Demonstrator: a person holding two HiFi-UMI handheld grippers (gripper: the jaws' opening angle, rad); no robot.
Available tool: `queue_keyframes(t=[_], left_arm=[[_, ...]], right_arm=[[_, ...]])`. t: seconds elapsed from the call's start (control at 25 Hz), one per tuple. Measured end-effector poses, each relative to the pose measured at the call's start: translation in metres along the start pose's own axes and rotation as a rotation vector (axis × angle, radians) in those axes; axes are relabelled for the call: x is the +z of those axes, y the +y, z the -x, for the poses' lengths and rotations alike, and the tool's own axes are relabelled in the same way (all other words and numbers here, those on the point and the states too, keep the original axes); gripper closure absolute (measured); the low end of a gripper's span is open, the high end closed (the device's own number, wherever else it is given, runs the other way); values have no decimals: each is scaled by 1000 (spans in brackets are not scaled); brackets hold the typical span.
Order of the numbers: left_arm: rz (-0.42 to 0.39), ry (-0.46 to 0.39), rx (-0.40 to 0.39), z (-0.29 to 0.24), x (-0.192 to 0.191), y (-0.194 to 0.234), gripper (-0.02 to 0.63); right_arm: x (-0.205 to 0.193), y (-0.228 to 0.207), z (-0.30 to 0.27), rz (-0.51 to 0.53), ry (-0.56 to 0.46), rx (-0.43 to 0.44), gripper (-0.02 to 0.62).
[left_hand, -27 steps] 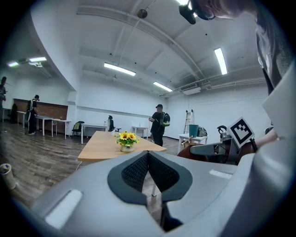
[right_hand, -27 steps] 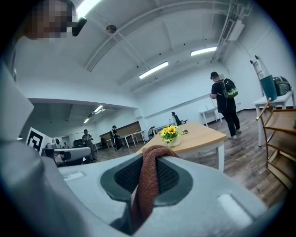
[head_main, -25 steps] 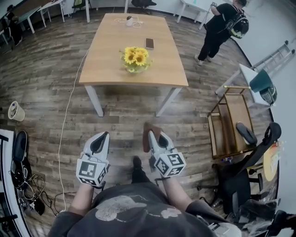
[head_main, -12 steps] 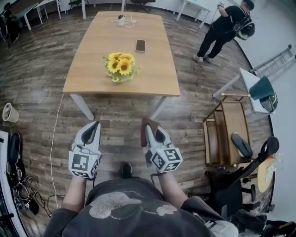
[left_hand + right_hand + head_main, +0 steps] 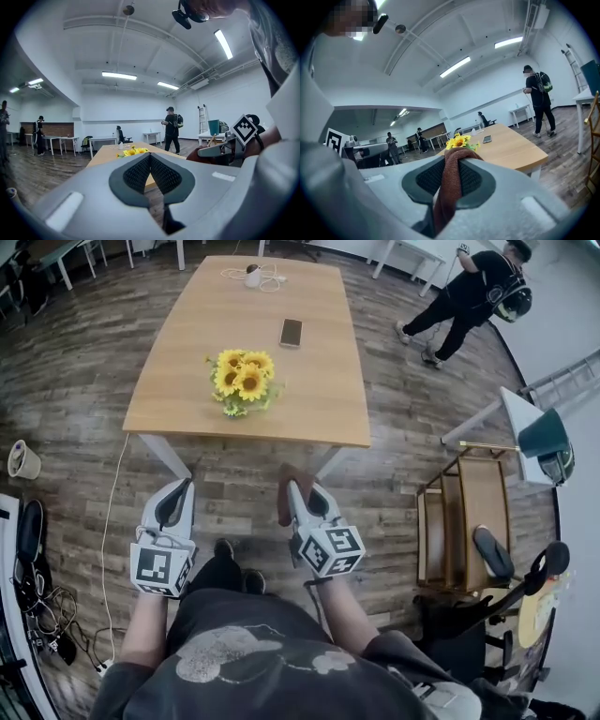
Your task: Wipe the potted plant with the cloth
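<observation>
Over the last second the person has walked up to the pale wooden bench [image 5: 319, 409]. Its near edge was well ahead of both grippers and now lies just beyond their tips. Wiping has not begun. I judge this to be the approach, with a reach over the edge still to make.

The potted plant of yellow sunflowers and green leaves [image 5: 242, 381] stands near the bench's front edge. It is at 12 o'clock from the left gripper [image 5: 174, 495] and 11 o'clock from the right gripper [image 5: 294, 491].

The right jaws are clamped on a rust-brown cloth [image 5: 449, 187], coarse-knit and bunched into a soft hanging fold. The left jaws are closed on nothing, their ribbed black pads [image 5: 136, 173] meeting. A flat dark phone [image 5: 291, 332] lies at 1 o'clock beyond the flowers.
</observation>
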State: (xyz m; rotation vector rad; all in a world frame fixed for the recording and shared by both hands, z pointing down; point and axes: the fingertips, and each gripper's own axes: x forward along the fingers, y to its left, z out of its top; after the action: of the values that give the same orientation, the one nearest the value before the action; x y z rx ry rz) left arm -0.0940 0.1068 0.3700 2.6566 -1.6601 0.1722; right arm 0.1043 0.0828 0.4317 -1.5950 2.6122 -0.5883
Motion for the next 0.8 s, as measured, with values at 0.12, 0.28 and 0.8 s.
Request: queue_keyframes(t=[0.12, 0.28, 0.8], left_arm=[[13, -5, -17, -19, -6, 7, 586], [59, 23, -60, -56, -23, 18, 586], [80, 81, -175, -151, -44, 58, 586]], right_arm=[[-4, -6, -17, -6, 21, -11, 551], [2, -26, -42, -4, 34, -58, 551], [49, -94, -118, -9, 9, -221, 551]])
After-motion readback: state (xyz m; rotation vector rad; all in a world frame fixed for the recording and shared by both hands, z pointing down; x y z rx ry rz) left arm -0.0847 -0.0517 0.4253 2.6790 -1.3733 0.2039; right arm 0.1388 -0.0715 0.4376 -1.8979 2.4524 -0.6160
